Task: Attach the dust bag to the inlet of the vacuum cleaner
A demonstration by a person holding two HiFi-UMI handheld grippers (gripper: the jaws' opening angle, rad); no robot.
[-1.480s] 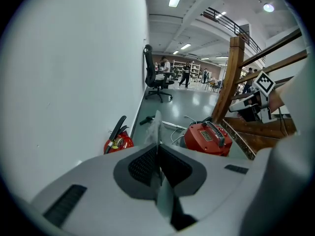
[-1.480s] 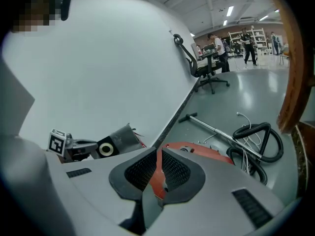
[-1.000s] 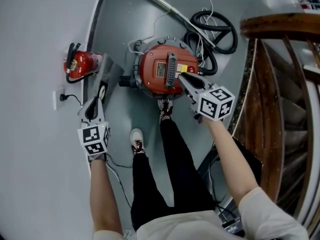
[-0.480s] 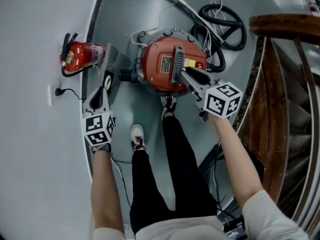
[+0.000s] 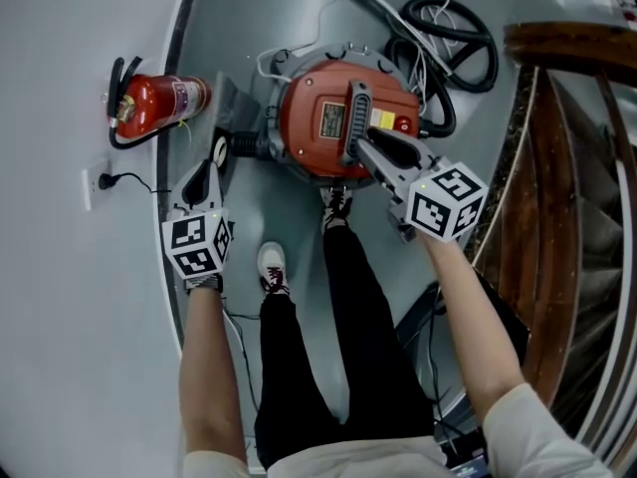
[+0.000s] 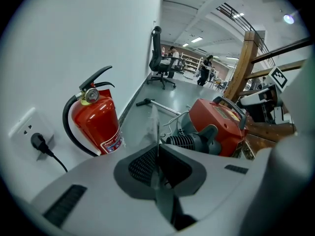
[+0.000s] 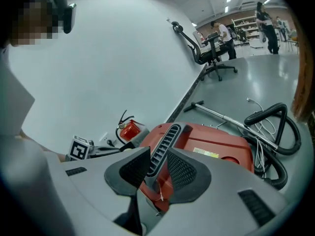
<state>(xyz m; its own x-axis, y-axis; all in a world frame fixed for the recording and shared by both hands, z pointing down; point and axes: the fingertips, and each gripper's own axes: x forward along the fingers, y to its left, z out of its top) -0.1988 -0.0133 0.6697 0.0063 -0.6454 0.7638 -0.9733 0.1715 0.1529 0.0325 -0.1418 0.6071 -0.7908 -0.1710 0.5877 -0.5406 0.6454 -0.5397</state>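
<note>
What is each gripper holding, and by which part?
Left gripper pinches the dust bag by its edge. Right gripper holds nothing: its jaws have just been opening around the vacuum handle.

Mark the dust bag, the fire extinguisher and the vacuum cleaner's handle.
dust bag [image 5: 231, 108], head view, its flat grey face.
fire extinguisher [image 6: 96, 119], left gripper view, the red cylinder body.
vacuum cleaner's handle [image 7: 165, 139], right gripper view, the ribbed grey grip.
</note>
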